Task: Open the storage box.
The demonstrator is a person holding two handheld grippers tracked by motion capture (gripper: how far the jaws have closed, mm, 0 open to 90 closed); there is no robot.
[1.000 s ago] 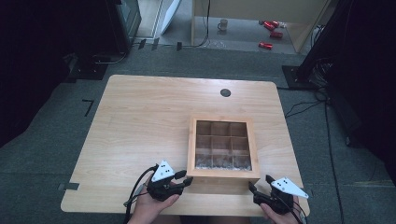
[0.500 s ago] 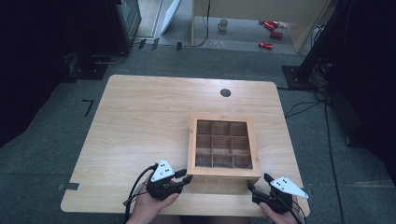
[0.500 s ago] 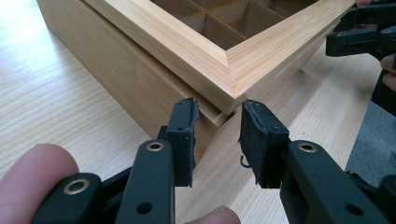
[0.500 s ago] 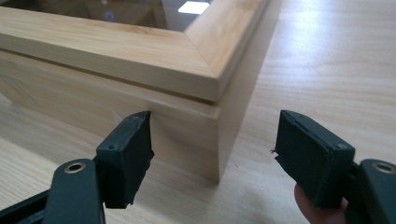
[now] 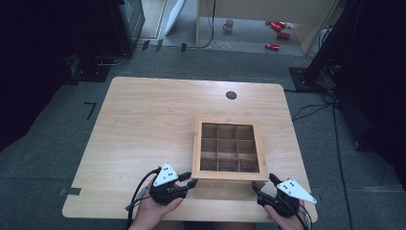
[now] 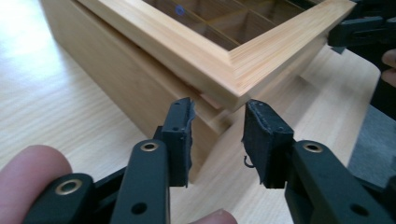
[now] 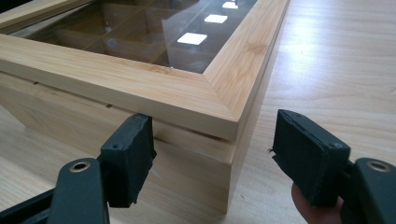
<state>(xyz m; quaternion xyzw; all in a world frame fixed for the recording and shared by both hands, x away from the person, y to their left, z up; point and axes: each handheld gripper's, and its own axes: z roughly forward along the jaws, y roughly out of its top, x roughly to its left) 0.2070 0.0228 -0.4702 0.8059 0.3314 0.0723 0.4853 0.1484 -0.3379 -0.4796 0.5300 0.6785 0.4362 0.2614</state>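
High view: one pale wooden table [image 5: 143,134] stands on the grey floor, and on its near right part sits one wooden box [image 5: 229,148] with a framed glass lid; through the glass I count nine compartments, three by three. A single dark round grommet [image 5: 231,95] is set in the tabletop near the far edge.

Two grippers are at the box's near corners. The left gripper [image 5: 189,181] sits at the near left corner, held from below by the person's left hand [image 5: 153,211], its grey plate facing up. In the left gripper view its jaws stand a little apart, either side of the lid's overhanging corner, holding nothing; I cannot tell whether either pad touches the wood.

The right gripper [image 5: 261,186] sits at the near right corner, gripped by the right hand [image 5: 282,219] at the table's edge. In the right gripper view its jaws are spread wide, one in front of the box's near face and the other out past the corner over bare tabletop, clasping nothing.

On the floor beyond the table lie three red objects [image 5: 277,33] and one mug [image 5: 229,25].
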